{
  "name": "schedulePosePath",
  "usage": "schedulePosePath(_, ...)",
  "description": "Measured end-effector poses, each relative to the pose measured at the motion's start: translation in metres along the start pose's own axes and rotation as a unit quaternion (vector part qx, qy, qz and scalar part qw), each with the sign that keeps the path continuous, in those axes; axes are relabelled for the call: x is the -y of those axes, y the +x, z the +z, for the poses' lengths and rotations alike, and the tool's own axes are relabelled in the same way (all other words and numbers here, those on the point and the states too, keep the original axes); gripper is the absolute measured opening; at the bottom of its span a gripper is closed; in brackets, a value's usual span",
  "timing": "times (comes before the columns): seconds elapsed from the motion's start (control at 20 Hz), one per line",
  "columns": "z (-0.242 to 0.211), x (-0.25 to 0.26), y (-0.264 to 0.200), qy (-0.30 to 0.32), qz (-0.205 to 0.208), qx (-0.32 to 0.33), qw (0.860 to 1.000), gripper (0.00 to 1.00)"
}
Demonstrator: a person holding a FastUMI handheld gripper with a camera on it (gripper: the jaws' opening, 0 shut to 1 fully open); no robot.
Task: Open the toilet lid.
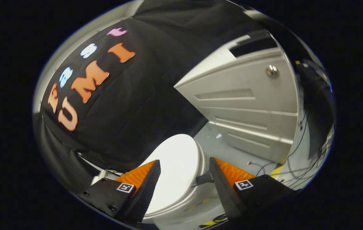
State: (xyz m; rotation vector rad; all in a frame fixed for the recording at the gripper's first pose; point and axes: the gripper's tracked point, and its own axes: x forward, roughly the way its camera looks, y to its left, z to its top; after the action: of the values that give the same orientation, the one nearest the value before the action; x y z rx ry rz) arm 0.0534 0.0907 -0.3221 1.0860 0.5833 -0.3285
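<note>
Between spread fingers, closed toilet lid

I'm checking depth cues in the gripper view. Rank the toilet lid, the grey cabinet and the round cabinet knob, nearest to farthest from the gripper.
The gripper is open.
1. Toilet lid: between and just beyond the fingers, shut.
2. Grey cabinet: beyond the toilet, across the floor.
3. Cabinet knob: high on the cabinet's far upper part.

Toilet lid down on the bowl, lying between the parted fingers of the tool and running beyond them. Booth wall behind and left of the toilet. Panelled cabinet far right, standing on the floor; cables trail near its base.
</note>
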Motion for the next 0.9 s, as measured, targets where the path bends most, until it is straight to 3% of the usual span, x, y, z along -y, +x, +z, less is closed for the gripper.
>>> schedulePosePath(0.05,0.000,0.011,0.014,0.031,-0.011,0.015,0.999,0.99)
schedulePosePath(0.2,-0.024,0.041,0.021,0.103,-0.041,-0.028,0.993,0.99)
schedulePosePath(0.55,-0.031,0.053,0.045,0.195,-0.017,-0.038,0.980,0.97)
schedulePosePath(0.9,-0.020,0.059,0.041,0.234,0.002,-0.035,0.972,0.63)
